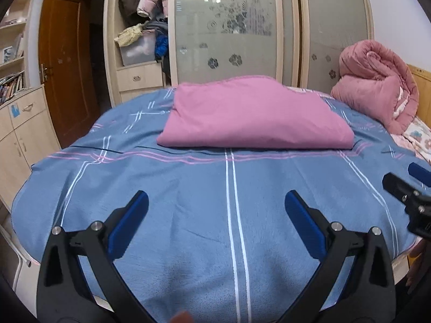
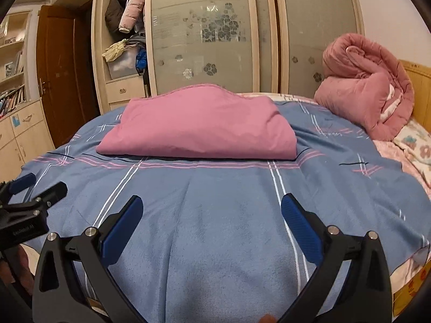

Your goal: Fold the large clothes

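Observation:
A pink folded cloth [image 1: 253,115] [image 2: 199,126] lies as a flat rectangular bundle on the blue striped bedspread [image 1: 188,196] [image 2: 229,210], toward the far side of the bed. My left gripper [image 1: 215,204] is open above the near part of the bedspread, well short of the pink cloth, with nothing between its blue pads. Likewise open and empty, my right gripper [image 2: 211,208] hovers over the near bedspread. Each gripper shows at the edge of the other's view: the right gripper [image 1: 412,188] and the left gripper [image 2: 29,191].
A rolled pink quilt [image 1: 377,80] [image 2: 363,86] sits at the bed's far right by a wooden headboard [image 2: 420,86]. Behind the bed stands a wardrobe with frosted sliding doors [image 1: 226,27] and an open section with clothes [image 1: 145,13]. A brown door [image 1: 64,67] and cabinets [image 1: 21,134] are left.

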`<state>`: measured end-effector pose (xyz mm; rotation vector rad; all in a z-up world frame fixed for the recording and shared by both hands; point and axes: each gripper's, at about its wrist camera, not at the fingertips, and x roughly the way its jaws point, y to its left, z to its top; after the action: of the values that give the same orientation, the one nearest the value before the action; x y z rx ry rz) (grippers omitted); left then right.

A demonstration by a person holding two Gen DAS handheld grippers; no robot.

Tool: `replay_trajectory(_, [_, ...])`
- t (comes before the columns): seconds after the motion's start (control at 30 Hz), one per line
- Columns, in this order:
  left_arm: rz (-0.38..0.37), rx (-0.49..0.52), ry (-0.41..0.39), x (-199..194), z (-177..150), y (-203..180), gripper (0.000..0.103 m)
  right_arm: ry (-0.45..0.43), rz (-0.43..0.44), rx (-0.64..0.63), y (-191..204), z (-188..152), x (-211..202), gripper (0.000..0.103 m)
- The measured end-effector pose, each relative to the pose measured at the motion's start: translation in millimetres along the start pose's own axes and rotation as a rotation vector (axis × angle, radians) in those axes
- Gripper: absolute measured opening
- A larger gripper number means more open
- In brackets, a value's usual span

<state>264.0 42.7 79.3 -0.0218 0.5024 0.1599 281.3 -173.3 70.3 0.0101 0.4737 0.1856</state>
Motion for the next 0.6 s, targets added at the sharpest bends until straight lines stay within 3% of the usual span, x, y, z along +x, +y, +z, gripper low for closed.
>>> replay_trajectory(0.2, [0.009,-0.026,0.026,1,11,-4,0.101,0.012,-0.002,-0.003,4,0,3,0.102])
replay_trajectory(0.33, [0.067,0.016,-0.015,-7,11,-13,0.101,0.003,-0.012,0.005,7,2,1,0.102])
replay_trajectory(0.43, [0.033,0.028,-0.041,-13,11,-16,0.101,0.023,-0.01,0.002,9,3,4,0.102])
replay_trajectory(0.6, [-0.047,-0.001,-0.018,-12,13,-13,0.101,0.017,-0.009,-0.014,15,4,4,0.102])
